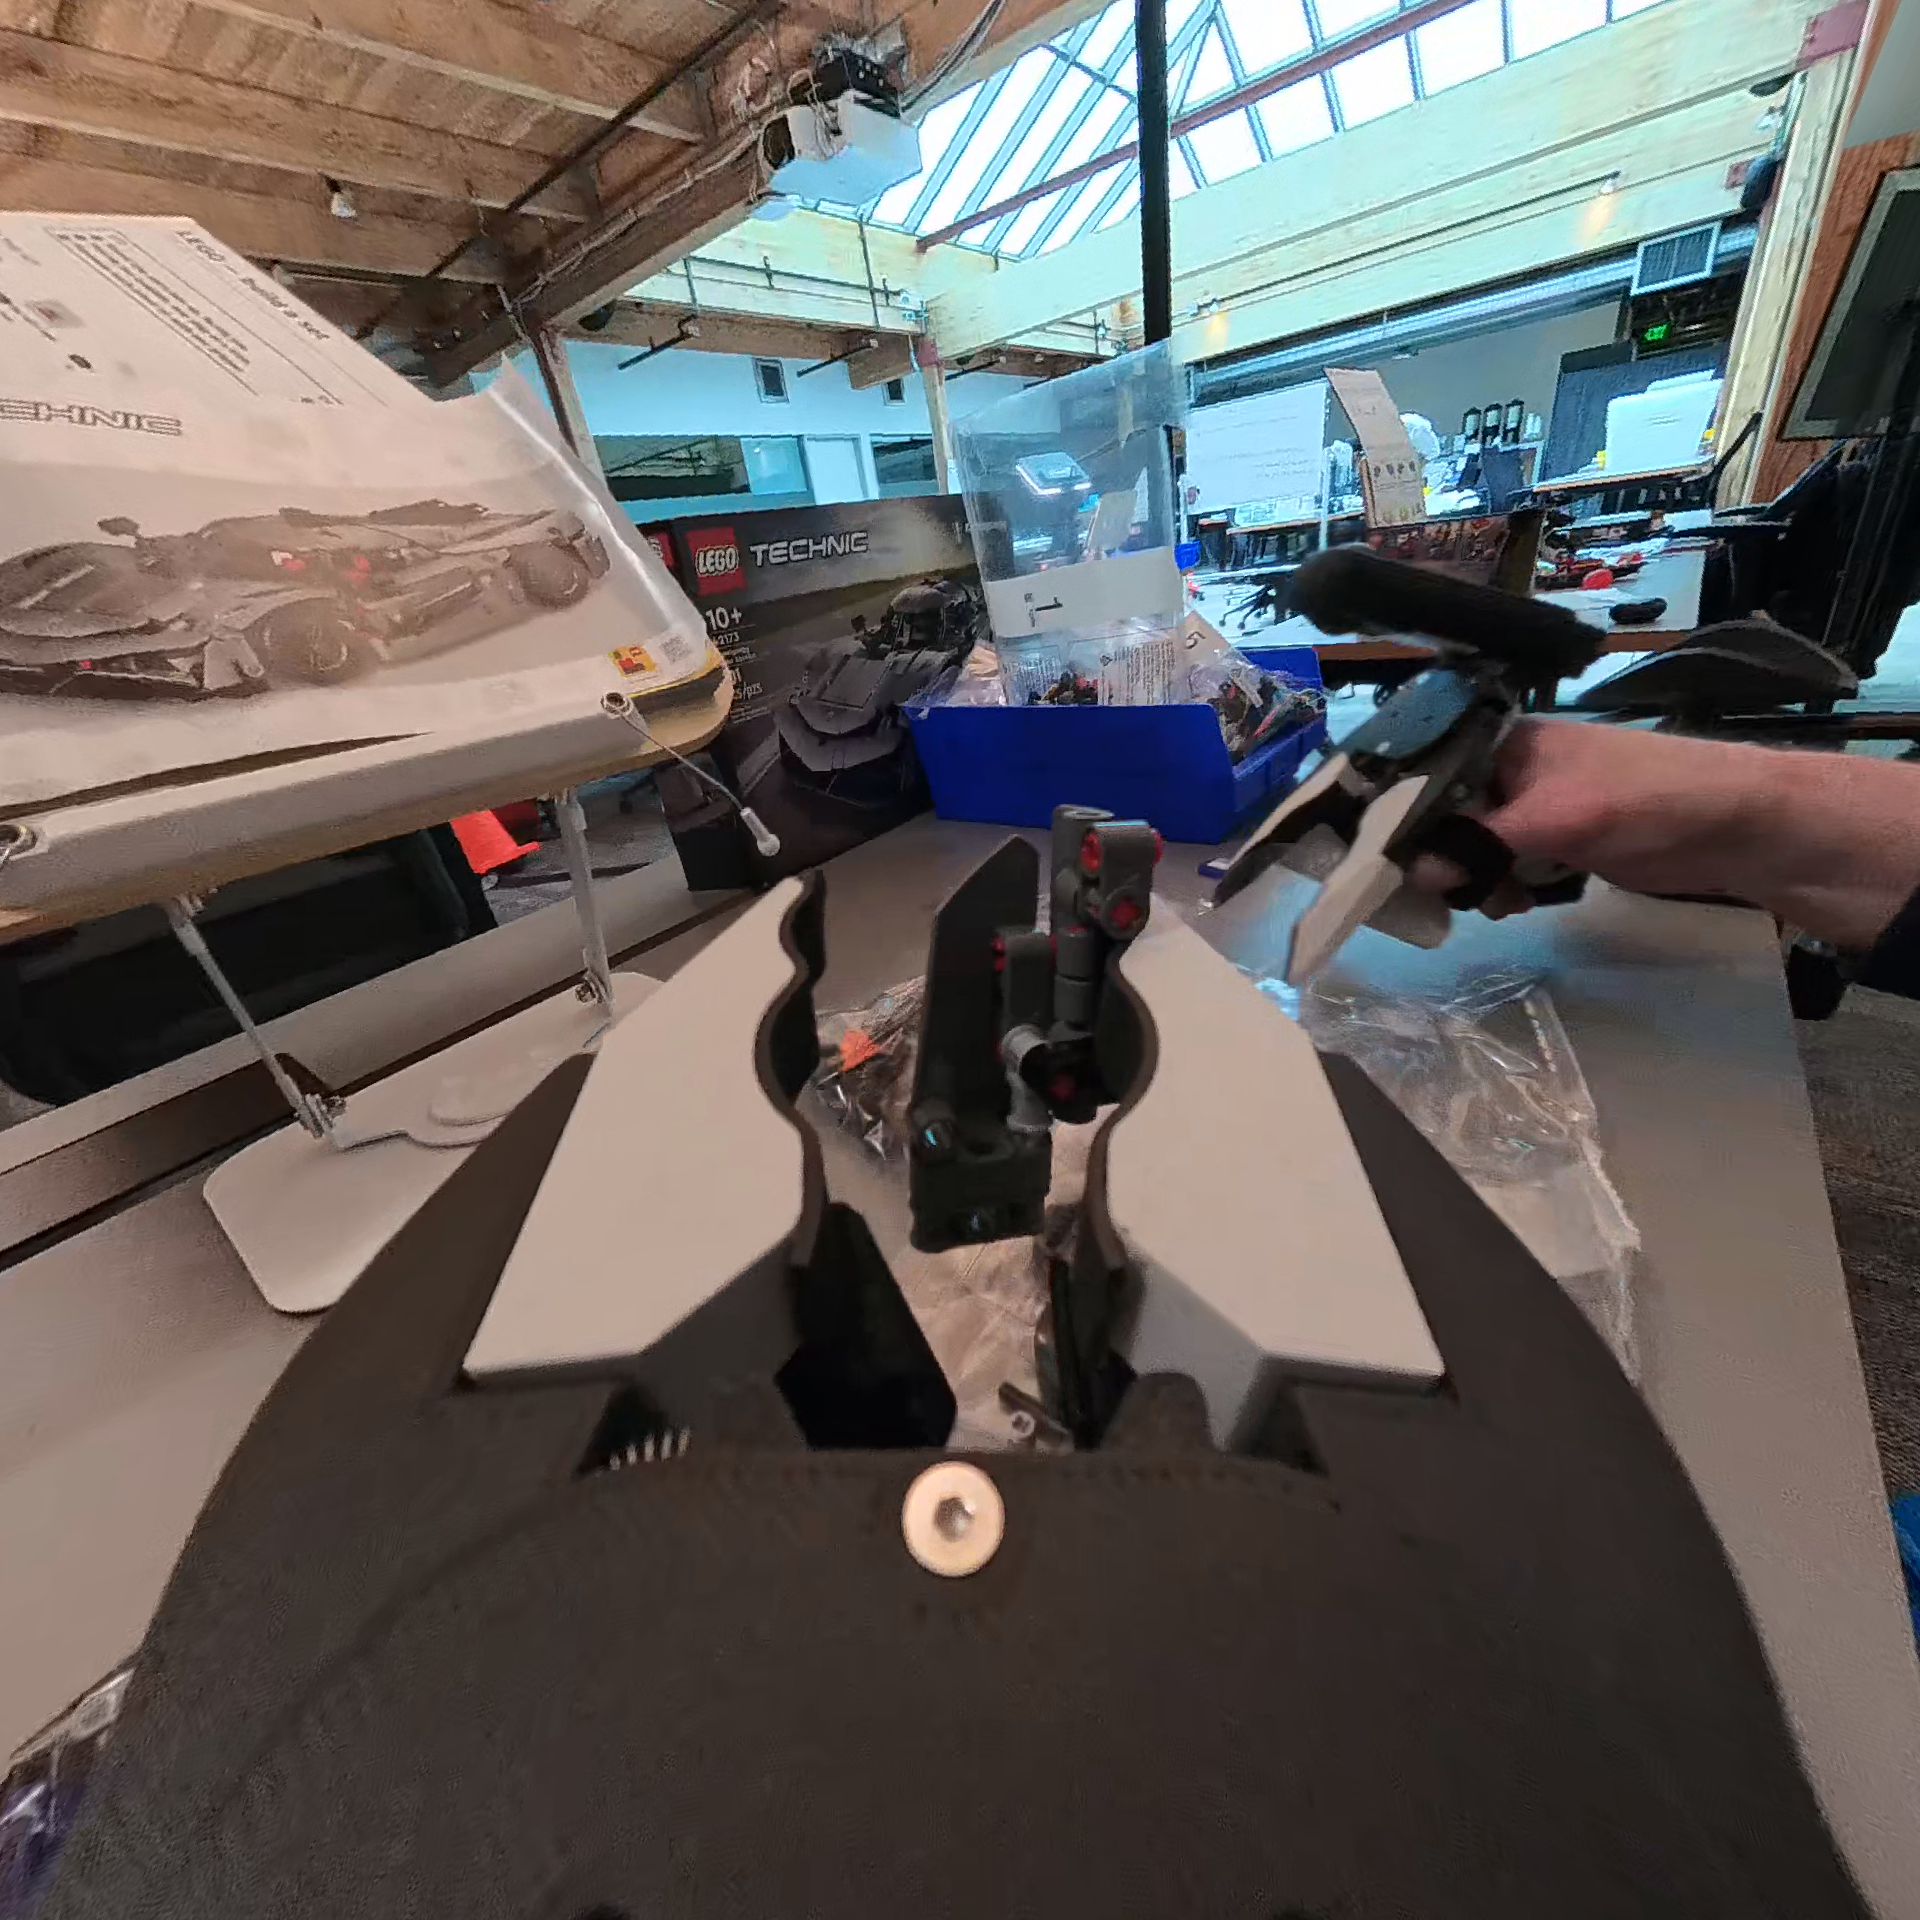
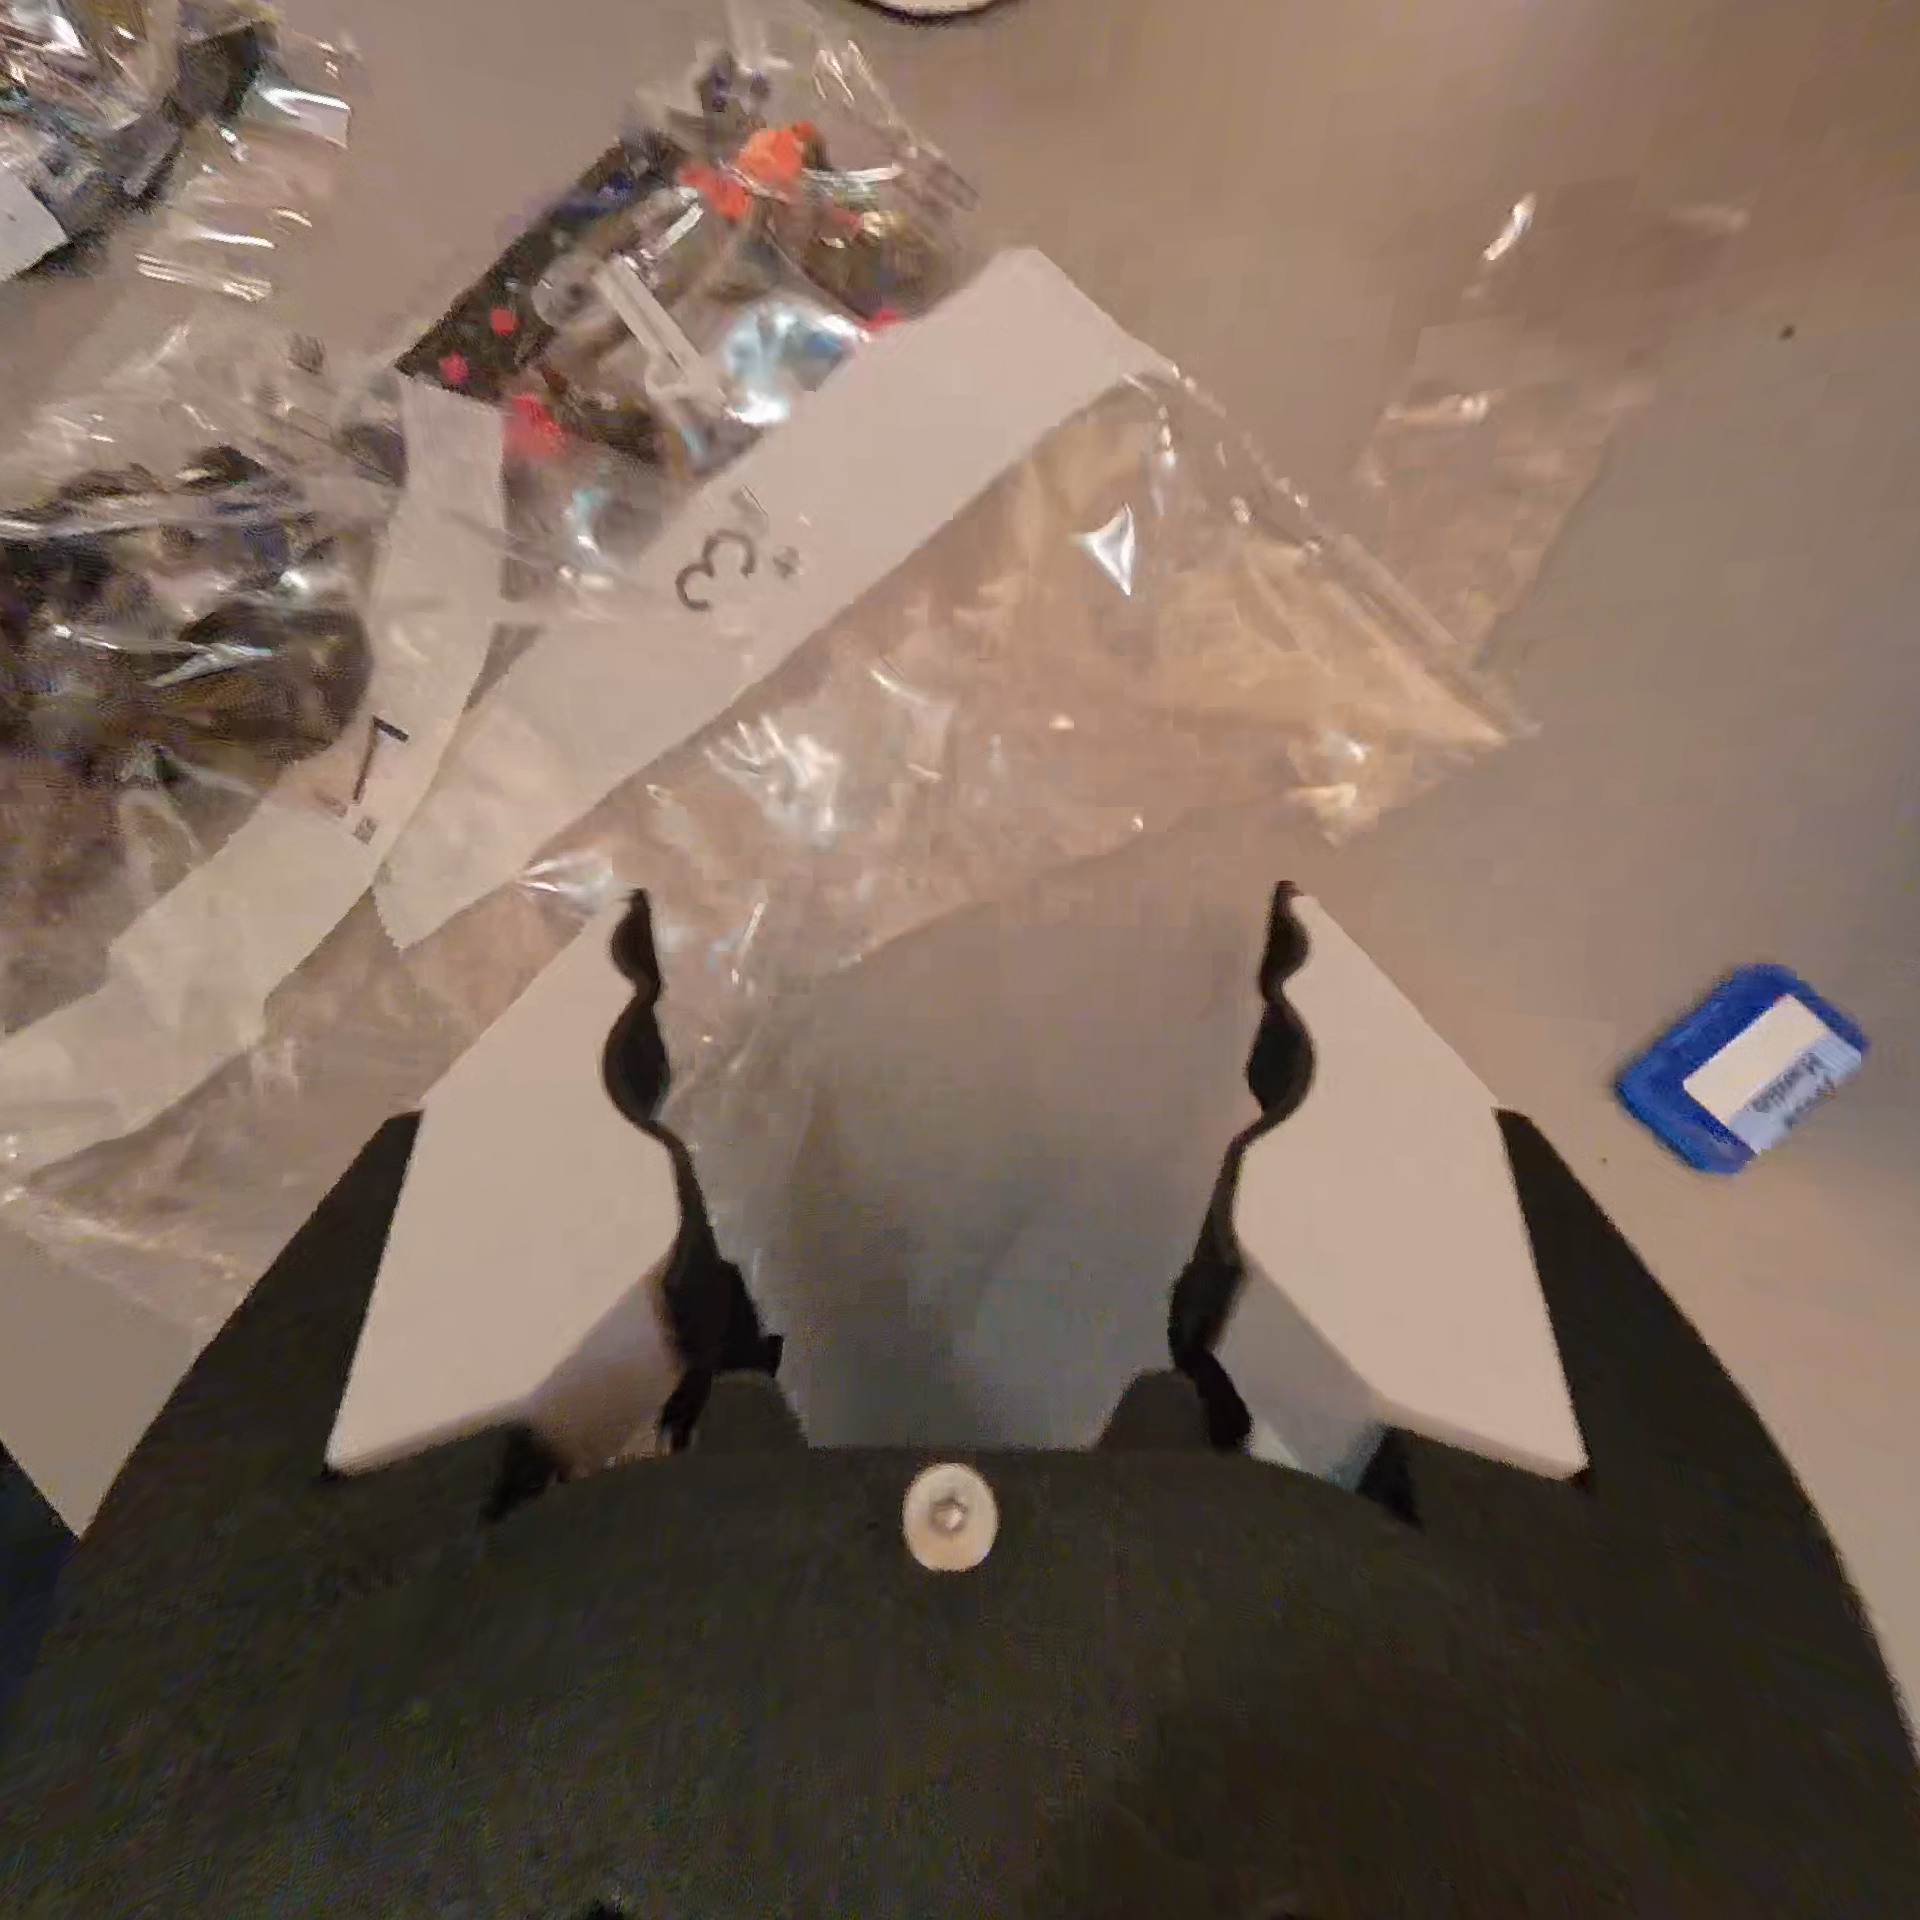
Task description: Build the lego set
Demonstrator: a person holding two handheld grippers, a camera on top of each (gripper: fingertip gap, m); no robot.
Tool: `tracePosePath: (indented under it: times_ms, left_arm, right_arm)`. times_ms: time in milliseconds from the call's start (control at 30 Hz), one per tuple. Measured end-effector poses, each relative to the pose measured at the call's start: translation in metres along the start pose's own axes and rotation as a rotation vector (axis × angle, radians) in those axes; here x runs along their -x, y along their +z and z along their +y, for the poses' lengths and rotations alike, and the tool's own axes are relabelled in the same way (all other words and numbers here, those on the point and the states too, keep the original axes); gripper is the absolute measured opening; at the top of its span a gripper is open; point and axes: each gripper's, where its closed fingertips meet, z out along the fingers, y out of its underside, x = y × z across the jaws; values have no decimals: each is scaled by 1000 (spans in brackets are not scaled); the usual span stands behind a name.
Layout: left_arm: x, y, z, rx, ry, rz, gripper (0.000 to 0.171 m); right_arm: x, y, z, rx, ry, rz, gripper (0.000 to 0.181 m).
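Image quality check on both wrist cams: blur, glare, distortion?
Left wrist view: strong fisheye bending, bright skylights, lego assembly fairly sharp, right gripper motion-blurred. Right wrist view: soft overall, warm cast, glare on the plastic bags, blocky smearing at top right.

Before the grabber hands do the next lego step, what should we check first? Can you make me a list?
1. Left gripper holding the dark lego assembly: ok, it sits between the fingers, raised off the table.
2. Grip firm enough: cannot tell.
3. Right gripper free to pick a piece: ok, open and holding nothing.
4. Next piece ready: not ok, the pieces still sit in plastic bags; the right gripper hangs over an empty clear bag.
5. Instruction booklet in view: ok, propped on its stand at the left.
6. Blue card out of the way: ok, beside the right gripper.
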Motion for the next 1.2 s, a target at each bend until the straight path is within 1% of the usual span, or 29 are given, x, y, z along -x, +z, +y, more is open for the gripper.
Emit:
tracePosePath:
  times_ms: [33,67,100,133,167,233,267,333,367,400,467,500,567,633,667,700,733,833,900,1000,1133,1200]
  left_arm:
    - [0,3,1,12,5,-7,48]
    - [-2,6,3,30,16,-9,45]
    - [-2,11,7,61,28,-15,46]
    - [-2,15,17,128,17,-20,38]
    - [-5,20,29,210,15,9,32]
    - [-8,29,36,251,68,55,34]
    - [-7,32,39,272,101,53,33]
    - [-1,36,48,328,120,39,28]
    - [4,38,52,345,106,14,22]
    - [5,40,54,346,106,13,13]
    - [7,43,55,343,139,10,16]
    - [6,43,54,338,143,16,8]
    - [4,45,48,281,102,33,6]
    - [5,45,48,278,86,39,0]
    - [6,45,46,272,91,30,0]
    - [5,44,44,264,89,33,0]
    - [4,45,41,250,89,34,1]
    - [-1,43,28,182,85,52,3]
    - [-5,42,24,183,75,65,4]
    - [-21,48,17,172,84,99,2]
    - [-60,61,16,232,123,173,3]
    - [-76,65,19,287,131,200,2]
  right_arm:
    - [-9,-2,7,1,13,35,127]
    - [-21,-6,11,-14,18,91,122]
    - [-30,-9,18,-11,25,125,120]
    - [-34,-10,27,17,37,132,122]
    - [-39,-11,32,33,32,142,124]
    - [-44,-15,37,33,26,157,123]
    - [-43,-16,37,24,32,147,124]
    - [-43,-14,39,15,4,150,132]
    - [-46,-15,40,22,10,162,138]
    - [-46,-15,40,22,5,158,138]
    - [-47,-17,42,16,7,170,140]
    - [-49,-18,43,13,29,174,136]
    - [-49,-20,43,7,53,200,135]
    - [-52,-24,47,9,84,235,136]
    - [-51,-25,49,8,83,231,136]
    - [-49,-25,51,15,77,217,142]
    - [-46,-23,52,28,67,200,153]
    - [-45,-22,53,40,56,197,155]
    - [-45,-22,53,38,55,201,155]
    - [-45,-22,53,38,55,201,155]
    - [-45,-22,53,38,55,201,155]
    - [-45,-22,53,38,55,201,155]
